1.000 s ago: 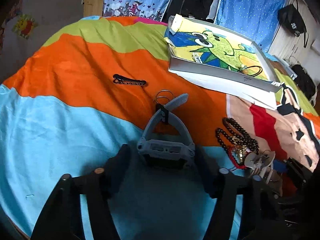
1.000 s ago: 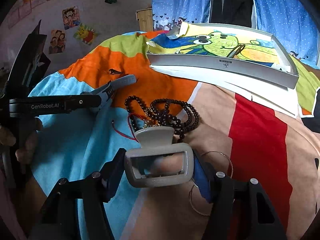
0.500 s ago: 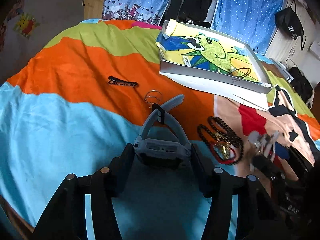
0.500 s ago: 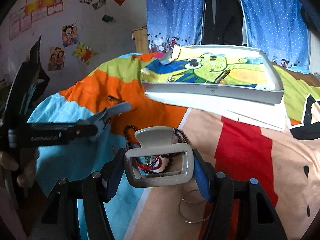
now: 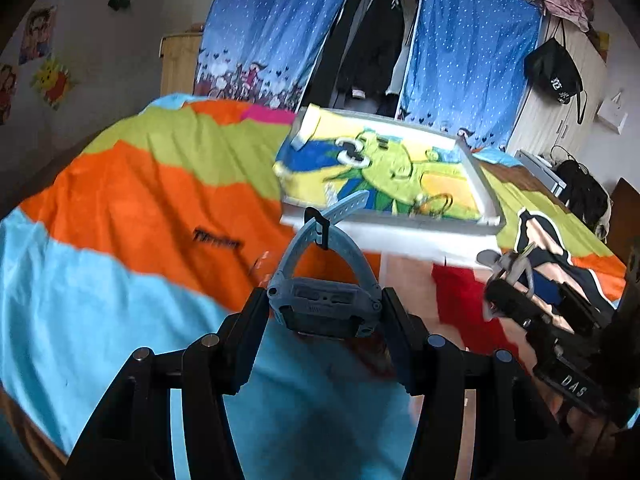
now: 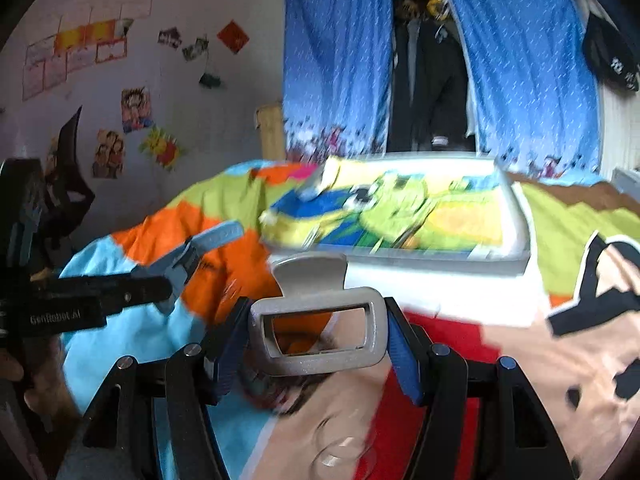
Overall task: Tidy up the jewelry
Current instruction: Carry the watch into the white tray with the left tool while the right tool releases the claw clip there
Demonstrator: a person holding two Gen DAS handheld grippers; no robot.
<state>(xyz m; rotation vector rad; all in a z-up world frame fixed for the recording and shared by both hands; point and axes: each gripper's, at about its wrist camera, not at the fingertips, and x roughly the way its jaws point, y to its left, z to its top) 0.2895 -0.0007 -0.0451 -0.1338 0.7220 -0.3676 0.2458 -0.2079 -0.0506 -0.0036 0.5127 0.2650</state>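
1. Bedroom, striped blanket (image 5: pixel 152 200) on the bed; white tray (image 5: pixel 478 178) with cartoon lining sits at the far side.
2. Left gripper (image 5: pixel 324 320) clamped on grey-blue watch (image 5: pixel 326 300), off the blanket.
3. Right gripper (image 6: pixel 316 344) clamped on silver hair claw (image 6: pixel 318 334), also lifted.
4. Tray looks to hold only a dark loop (image 5: pixel 436 202); blurred black clip (image 5: pixel 218 240) lies on the blanket, both held items undelivered. Early stage.

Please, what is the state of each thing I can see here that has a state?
Watch: strap buckled, held off the bed.
Hair clip: held off the bed.
Left gripper: jaws closed on the watch.
Right gripper: jaws closed on the hair clip.
Box: open, lying on the bed.
Curtains: parted.
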